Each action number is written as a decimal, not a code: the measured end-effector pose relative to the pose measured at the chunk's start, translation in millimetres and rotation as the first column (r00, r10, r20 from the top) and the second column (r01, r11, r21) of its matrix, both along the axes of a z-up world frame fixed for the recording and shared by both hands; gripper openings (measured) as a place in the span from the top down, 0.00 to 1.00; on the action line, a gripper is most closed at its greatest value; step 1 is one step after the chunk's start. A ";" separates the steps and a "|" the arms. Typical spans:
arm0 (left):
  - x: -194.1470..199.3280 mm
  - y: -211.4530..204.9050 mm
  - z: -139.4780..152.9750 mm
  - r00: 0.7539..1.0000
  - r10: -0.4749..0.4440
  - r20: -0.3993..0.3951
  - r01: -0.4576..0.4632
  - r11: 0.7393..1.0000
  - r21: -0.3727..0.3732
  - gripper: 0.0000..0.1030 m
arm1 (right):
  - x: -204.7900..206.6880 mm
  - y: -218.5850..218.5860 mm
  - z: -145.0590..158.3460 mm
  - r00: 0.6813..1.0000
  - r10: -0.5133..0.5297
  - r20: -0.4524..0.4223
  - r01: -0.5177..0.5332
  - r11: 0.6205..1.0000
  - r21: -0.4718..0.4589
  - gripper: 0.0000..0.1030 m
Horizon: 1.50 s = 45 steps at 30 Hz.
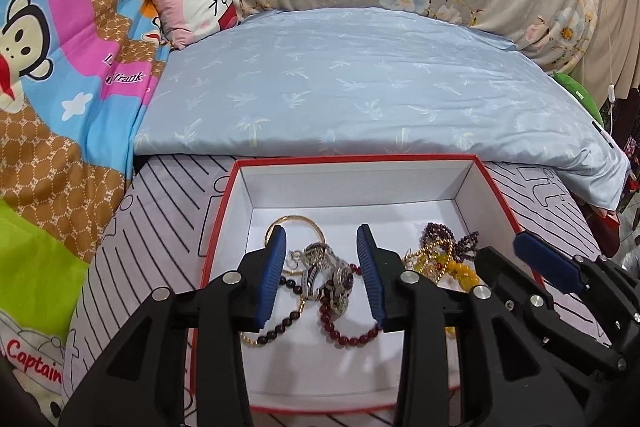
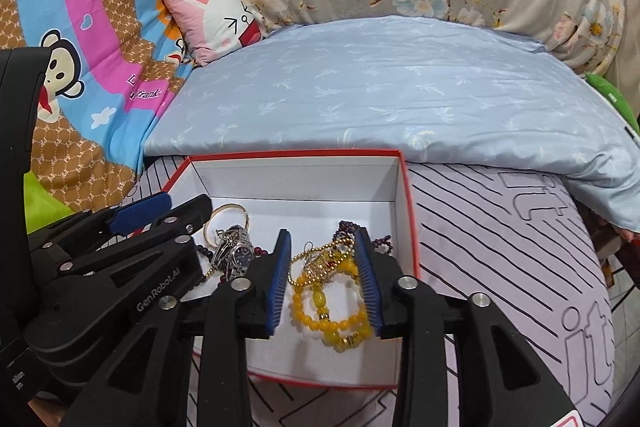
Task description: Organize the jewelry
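A bed with a pale blue quilt (image 1: 360, 87) fills the back, leaving open room beyond the box. The red-edged white box (image 1: 360, 163) sits on a striped lilac sheet (image 2: 500, 227), its far half bare. The left claw (image 1: 322, 271) stands partly open over a watch (image 1: 340, 279) and dark bead bracelets (image 1: 352, 337), pads clear. The right claw (image 2: 324, 279) is likewise parted around yellow beads (image 2: 320, 311) near the right wall.

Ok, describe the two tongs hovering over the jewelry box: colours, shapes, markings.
Both the left tongs and right tongs are matte black plastic with cut-out slots and silver round rivets. Each finger ends in a ribbed blue pad. White "GenRobot.AI" lettering runs along the left one. No cables or sleeves show.
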<state>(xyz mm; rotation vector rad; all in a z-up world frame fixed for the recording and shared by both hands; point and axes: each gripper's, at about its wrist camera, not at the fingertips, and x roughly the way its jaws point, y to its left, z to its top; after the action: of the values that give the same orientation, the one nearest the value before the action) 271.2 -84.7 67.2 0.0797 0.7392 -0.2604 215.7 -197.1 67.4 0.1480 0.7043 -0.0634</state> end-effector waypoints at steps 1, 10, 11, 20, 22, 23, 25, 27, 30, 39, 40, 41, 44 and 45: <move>-4.0 2.4 1.0 1.000 0.003 -0.002 -0.003 1.000 -0.007 0.65 | -5.9 1.1 1.6 1.000 -0.003 0.002 0.003 1.000 0.000 0.61; -47.5 23.2 -1.9 0.999 0.053 0.000 -0.053 0.999 -0.010 0.50 | -45.5 10.5 2.3 0.999 -0.032 -0.007 0.032 0.999 -0.013 0.49; -50.5 24.2 -2.1 0.998 0.061 0.005 -0.061 0.998 -0.005 0.45 | -50.6 12.4 1.5 0.999 -0.041 -0.006 0.041 0.999 -0.026 0.48; -80.7 35.6 -12.8 0.993 0.115 0.025 -0.115 0.993 -0.003 0.26 | -81.9 14.7 -9.6 0.997 -0.074 0.002 0.074 0.996 -0.053 0.38; -83.6 38.6 -15.7 0.990 0.136 0.025 -0.136 0.991 0.005 0.21 | -85.3 16.1 -11.0 0.997 -0.081 0.006 0.081 0.994 -0.069 0.35; -84.5 40.9 -17.2 0.989 0.145 0.021 -0.145 0.989 0.001 0.17 | -87.3 16.2 -11.8 0.997 -0.082 0.008 0.082 0.994 -0.073 0.34; -85.2 44.9 -19.5 0.988 0.156 0.011 -0.156 0.988 -0.012 0.14 | -88.2 15.4 -13.1 0.997 -0.081 0.007 0.081 0.995 -0.066 0.32; -86.1 47.3 -20.7 0.987 0.161 0.003 -0.161 0.987 -0.021 0.14 | -89.0 15.3 -14.0 0.997 -0.080 0.007 0.081 0.995 -0.060 0.31; -87.4 47.6 -20.6 0.986 0.167 0.008 -0.167 0.986 -0.011 0.14 | -89.4 16.9 -14.7 0.997 -0.079 0.006 0.079 0.995 -0.064 0.31; -90.0 49.2 -20.1 0.987 0.162 0.008 -0.162 0.987 -0.012 0.14 | -91.7 16.7 -17.5 0.996 -0.089 -0.003 0.089 0.995 -0.037 0.30; -90.2 49.1 -19.9 0.987 0.162 0.008 -0.162 0.987 -0.011 0.14 | -92.1 16.9 -17.9 0.996 -0.088 -0.003 0.088 0.996 -0.035 0.30; -90.6 49.3 -19.8 0.987 0.161 0.008 -0.161 0.987 -0.009 0.14 | -92.3 17.1 -17.8 0.996 -0.087 -0.003 0.087 0.996 -0.036 0.30; -90.7 49.6 -19.2 0.987 0.162 0.009 -0.162 0.987 -0.007 0.14 | -92.5 17.5 -17.7 0.996 -0.087 -0.003 0.087 0.996 -0.037 0.30; -91.1 50.0 -19.1 0.987 0.162 0.010 -0.162 0.987 -0.009 0.14 | -92.5 17.5 -17.7 0.996 -0.087 -0.003 0.087 0.996 -0.035 0.30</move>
<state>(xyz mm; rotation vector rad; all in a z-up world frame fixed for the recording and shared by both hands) 180.2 -34.7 48.1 0.0132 0.7296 -0.1075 123.2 -179.6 49.7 0.1448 0.7007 -0.1592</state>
